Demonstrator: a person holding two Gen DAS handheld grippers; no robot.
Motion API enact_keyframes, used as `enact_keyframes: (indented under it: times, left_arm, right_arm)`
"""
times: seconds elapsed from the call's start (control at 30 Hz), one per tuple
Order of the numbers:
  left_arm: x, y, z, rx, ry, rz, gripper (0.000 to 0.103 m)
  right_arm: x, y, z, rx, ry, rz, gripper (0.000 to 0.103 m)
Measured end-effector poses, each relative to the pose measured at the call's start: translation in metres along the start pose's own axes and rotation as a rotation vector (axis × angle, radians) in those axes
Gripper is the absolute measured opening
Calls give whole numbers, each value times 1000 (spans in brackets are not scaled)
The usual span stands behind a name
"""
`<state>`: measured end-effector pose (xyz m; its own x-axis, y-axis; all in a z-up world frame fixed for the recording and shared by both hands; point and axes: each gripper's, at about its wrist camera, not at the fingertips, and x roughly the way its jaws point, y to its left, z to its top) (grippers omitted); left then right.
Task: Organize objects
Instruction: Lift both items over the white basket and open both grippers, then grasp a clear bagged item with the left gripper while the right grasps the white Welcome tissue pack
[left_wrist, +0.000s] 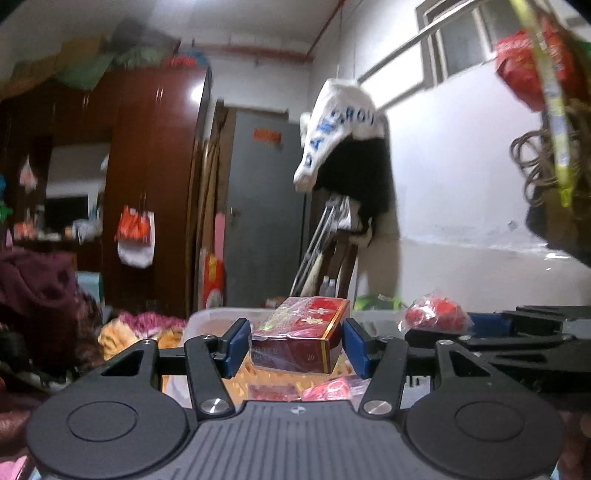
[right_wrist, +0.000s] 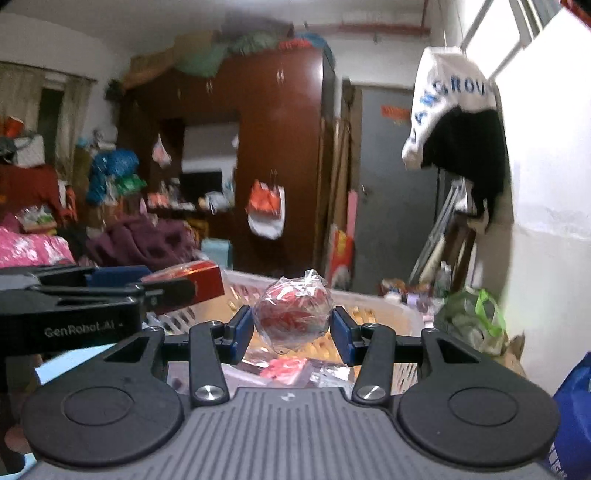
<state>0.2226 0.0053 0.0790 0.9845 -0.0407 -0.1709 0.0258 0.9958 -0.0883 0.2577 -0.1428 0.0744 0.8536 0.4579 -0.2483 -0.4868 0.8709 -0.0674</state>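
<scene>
My left gripper (left_wrist: 295, 343) is shut on a red cigarette box (left_wrist: 300, 334) wrapped in clear film, held above a white plastic basket (left_wrist: 214, 317). My right gripper (right_wrist: 291, 328) is shut on a red ball wrapped in clear plastic (right_wrist: 293, 314), held above the same basket (right_wrist: 388, 306). The right gripper with its wrapped ball (left_wrist: 436, 314) shows at the right of the left wrist view. The left gripper with the red box (right_wrist: 192, 284) shows at the left of the right wrist view. Red and pink packets (right_wrist: 288, 367) lie in the basket below.
A dark wooden wardrobe (right_wrist: 280, 147) and grey door (right_wrist: 391, 184) stand behind. Clothes hang on the white wall (right_wrist: 454, 122) at the right. A green-handled bag (right_wrist: 472, 317) sits beside the basket. Piled clothes (left_wrist: 40, 288) lie to the left.
</scene>
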Motion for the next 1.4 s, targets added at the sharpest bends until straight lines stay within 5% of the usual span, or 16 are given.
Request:
enact_keyframes:
  times: [0.13, 0.27, 0.3, 0.4, 0.53, 0.7, 1.03, 1.13, 1.17, 1.23, 1.4]
  left_arm:
    - [8, 0, -5, 45, 29, 34, 78]
    - [-42, 9, -24, -24, -55, -17, 84]
    - [-57, 12, -31, -38, -67, -51, 88]
    - [-88, 14, -51, -19, -68, -65, 90]
    - [-105, 24, -75, 10, 19, -28, 90]
    - [-101, 40, -86, 40, 155, 24, 90]
    - [-74, 42, -93, 79, 322, 32, 90]
    - [-64, 47, -94, 64, 382, 42, 77]
    - [-62, 48, -94, 61, 399, 45, 74]
    - [-60, 48, -96, 62, 424, 30, 56]
    - [-67, 45, -96, 76, 402, 25, 51]
  right_arm:
    - [1, -5, -6, 12, 11, -43, 54]
    - [-53, -11, -25, 45, -118, 2, 99]
    - [-65, -12, -31, 40, -147, 7, 103]
    - [-86, -14, -54, 28, -131, 9, 103]
    - [-84, -21, -87, 27, 4, 25, 103]
    - [-60, -36, -104, 124, 182, 132, 103]
    - [-26, -39, -105, 109, 327, 120, 103]
    - [-26, -39, -109, 109, 340, 123, 100]
    - [-24, -38, -109, 111, 348, 120, 92]
    - [-22, -36, -110, 103, 366, 113, 89]
    - [-24, -32, -110, 76, 361, 97, 88]
